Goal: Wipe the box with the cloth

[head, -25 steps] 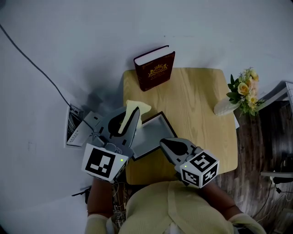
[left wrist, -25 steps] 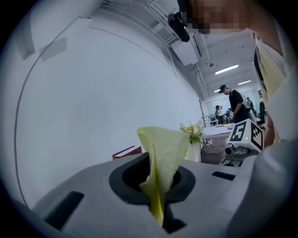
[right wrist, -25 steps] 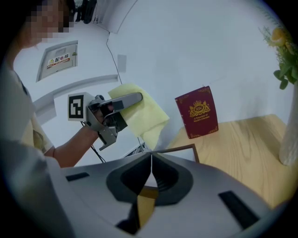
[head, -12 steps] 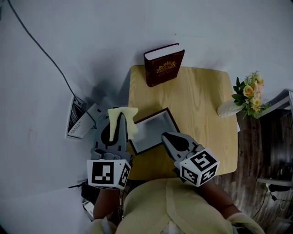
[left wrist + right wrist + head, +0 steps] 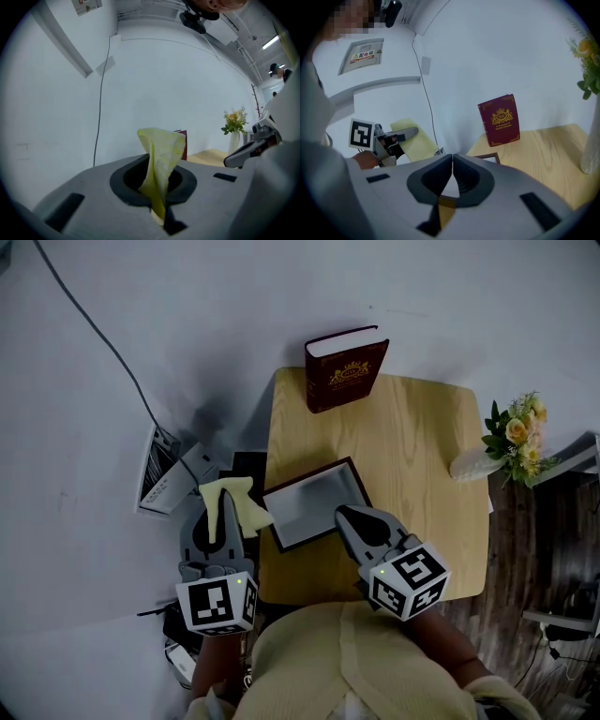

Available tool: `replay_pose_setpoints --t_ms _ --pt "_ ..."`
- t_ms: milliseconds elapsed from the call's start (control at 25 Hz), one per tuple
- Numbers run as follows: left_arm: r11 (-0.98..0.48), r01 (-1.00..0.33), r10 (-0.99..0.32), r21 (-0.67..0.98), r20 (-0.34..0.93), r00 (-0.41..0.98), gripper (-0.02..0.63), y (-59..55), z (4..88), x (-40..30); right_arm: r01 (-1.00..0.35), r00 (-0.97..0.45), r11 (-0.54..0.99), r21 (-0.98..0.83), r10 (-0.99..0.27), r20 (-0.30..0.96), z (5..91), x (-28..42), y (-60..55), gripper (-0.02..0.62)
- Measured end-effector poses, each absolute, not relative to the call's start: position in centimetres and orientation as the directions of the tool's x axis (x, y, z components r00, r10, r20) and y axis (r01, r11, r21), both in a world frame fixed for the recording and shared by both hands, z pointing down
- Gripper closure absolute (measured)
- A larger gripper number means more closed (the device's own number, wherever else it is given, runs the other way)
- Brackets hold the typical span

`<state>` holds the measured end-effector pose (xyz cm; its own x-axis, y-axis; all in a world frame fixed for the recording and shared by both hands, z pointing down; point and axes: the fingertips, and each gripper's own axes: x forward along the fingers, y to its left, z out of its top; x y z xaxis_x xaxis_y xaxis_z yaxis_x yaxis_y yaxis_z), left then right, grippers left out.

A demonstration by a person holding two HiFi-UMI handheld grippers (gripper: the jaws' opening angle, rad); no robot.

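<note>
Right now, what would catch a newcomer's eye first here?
The yellow cloth, clamped in the left gripper and held off the wooden table's left edge. Next, the dark-framed box lying flat on the table, with the shut, empty right gripper at its near right edge. A red book stands at the table's far edge.

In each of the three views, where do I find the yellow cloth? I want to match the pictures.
Head view: the yellow cloth is left of centre, held in the left tongs.
Left gripper view: lower centre, standing up between the shut tongs.
Right gripper view: lower left, with the left tongs across it.
Shared landmark: the upright dark red book.
</note>
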<state>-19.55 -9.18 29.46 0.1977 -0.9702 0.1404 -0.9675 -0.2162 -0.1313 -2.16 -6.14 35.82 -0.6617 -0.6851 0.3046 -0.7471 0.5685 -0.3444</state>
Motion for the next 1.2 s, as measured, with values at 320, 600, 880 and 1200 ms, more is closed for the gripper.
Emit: replay_pose_setpoints --t_ms 320,600,880,1200 --pt "-0.201 -0.976 -0.958 -0.081 0.225 0.179 0.583 -7.9 33.3 -19.2 -0.737 -0.674 0.578 -0.352 -0.67 0.312 36.4 -2.9 -6.3 0.565" --pt "-0.205 -0.973 -0.946 -0.106 0.277 0.169 0.582 -7.0 35.5 -18.3 -0.735 -0.676 0.578 -0.354 -0.665 0.317 36.7 -3.2 -6.5 0.566" --pt "-0.204 -0.975 -0.935 -0.083 0.311 0.169 0.583 -6.6 36.9 -18.0 -0.741 -0.67 0.573 -0.351 -0.669 0.322 37.0 -3.2 -6.6 0.566" --pt "-0.202 -0.977 -0.921 -0.073 0.353 0.164 0.583 -6.5 38.8 -17.7 -0.769 -0.638 0.554 -0.319 -0.692 0.338 37.4 -2.7 -7.0 0.566"
